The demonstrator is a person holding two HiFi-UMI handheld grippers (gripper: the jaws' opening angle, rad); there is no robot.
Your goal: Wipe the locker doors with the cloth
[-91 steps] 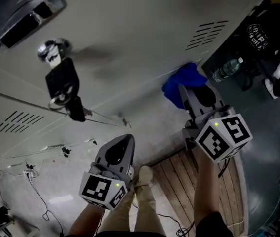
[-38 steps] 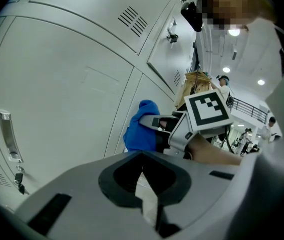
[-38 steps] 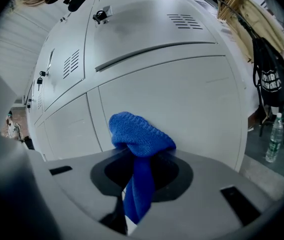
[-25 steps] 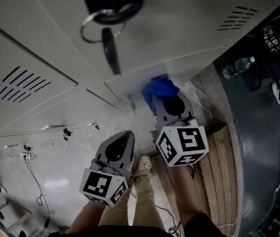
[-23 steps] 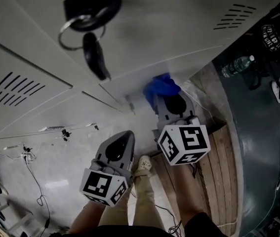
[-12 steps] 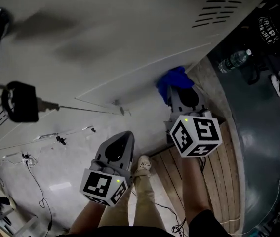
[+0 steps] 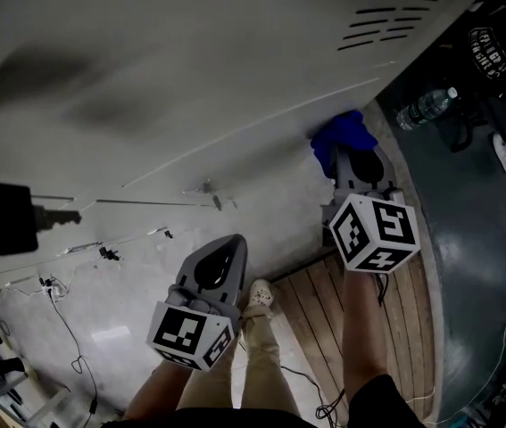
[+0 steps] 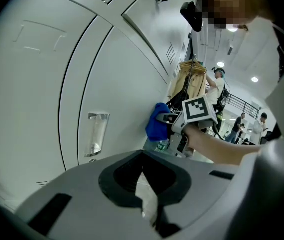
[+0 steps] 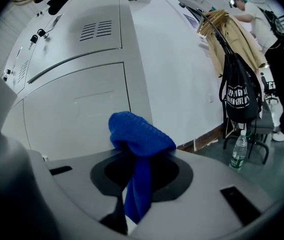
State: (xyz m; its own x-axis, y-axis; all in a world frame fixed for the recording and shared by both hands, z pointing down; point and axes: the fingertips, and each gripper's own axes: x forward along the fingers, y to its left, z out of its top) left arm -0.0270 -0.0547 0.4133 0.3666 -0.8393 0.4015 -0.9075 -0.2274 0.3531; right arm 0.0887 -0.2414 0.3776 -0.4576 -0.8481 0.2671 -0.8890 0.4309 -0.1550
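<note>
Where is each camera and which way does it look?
Head view: on the head, looking down the locker doors; left tool, right tool, legs show.
Left gripper view: on left tool, facing locker doors; its jaws, right tool show.
Right gripper view: on right tool, facing locker doors; jaws grip cloth.
All share the cloth.

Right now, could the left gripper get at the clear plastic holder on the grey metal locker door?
Probably yes. The left gripper, jaws shut and empty, points toward the grey metal locker door, and nothing stands between it and the clear plastic holder. The right gripper with the blue cloth is further along.
</note>
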